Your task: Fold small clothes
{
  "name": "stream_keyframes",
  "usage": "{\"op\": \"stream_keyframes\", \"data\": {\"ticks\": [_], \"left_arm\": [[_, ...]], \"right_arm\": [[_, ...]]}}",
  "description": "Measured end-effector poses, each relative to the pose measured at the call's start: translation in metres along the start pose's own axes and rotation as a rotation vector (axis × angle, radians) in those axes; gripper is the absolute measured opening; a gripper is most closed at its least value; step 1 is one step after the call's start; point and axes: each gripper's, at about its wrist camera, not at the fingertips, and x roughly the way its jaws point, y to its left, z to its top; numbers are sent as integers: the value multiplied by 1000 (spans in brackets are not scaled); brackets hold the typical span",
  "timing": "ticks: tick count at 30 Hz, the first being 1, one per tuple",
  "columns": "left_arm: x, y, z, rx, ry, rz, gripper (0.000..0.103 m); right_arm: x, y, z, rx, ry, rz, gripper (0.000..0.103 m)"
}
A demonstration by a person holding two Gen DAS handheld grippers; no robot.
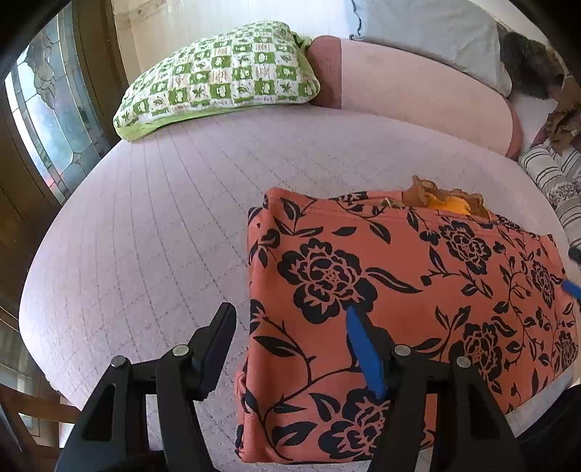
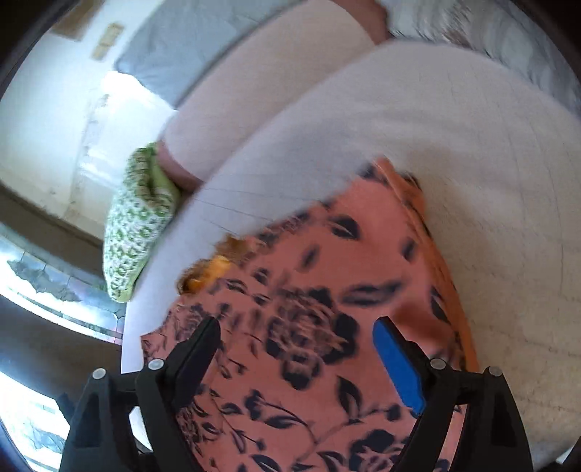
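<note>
A salmon-orange garment with a black flower print (image 1: 399, 290) lies folded flat on the pale quilted bed (image 1: 163, 218). An orange ruffled piece (image 1: 446, 201) pokes out at its far edge. My left gripper (image 1: 290, 319) is open and empty, straddling the garment's left edge just above it. A blue pad of the right gripper (image 1: 572, 288) shows at the garment's right edge. In the blurred right wrist view, the right gripper (image 2: 297, 330) is open and empty over the same garment (image 2: 326, 290), with the ruffle (image 2: 210, 268) at the far left.
A green-and-white checked pillow (image 1: 218, 76) lies at the bed's far left, also in the right wrist view (image 2: 134, 225). A long pink bolster (image 1: 417, 94) and a grey pillow (image 1: 435, 32) sit at the back. Striped fabric (image 1: 555, 174) lies at the right. A window (image 1: 47, 119) is at the left.
</note>
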Motion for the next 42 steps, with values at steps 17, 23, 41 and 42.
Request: {"op": "stream_keyframes", "data": {"ticks": [17,23,41,42], "left_arm": [[1,-40,-18,76,5,-84,68],[2,-55,-25,102,12,-98,68],[17,-83,-27,177,-4,-90,70],[15,-85,-25,180,-7,-88,70]], "right_arm": [[-77,-52,-78,260,-30,30,89],[-64,-75,-104,387,27,-10,89],[-49,-63,-93,289,-56,-66,16],[-38,-78,-99,391,-7,-25,17]]}}
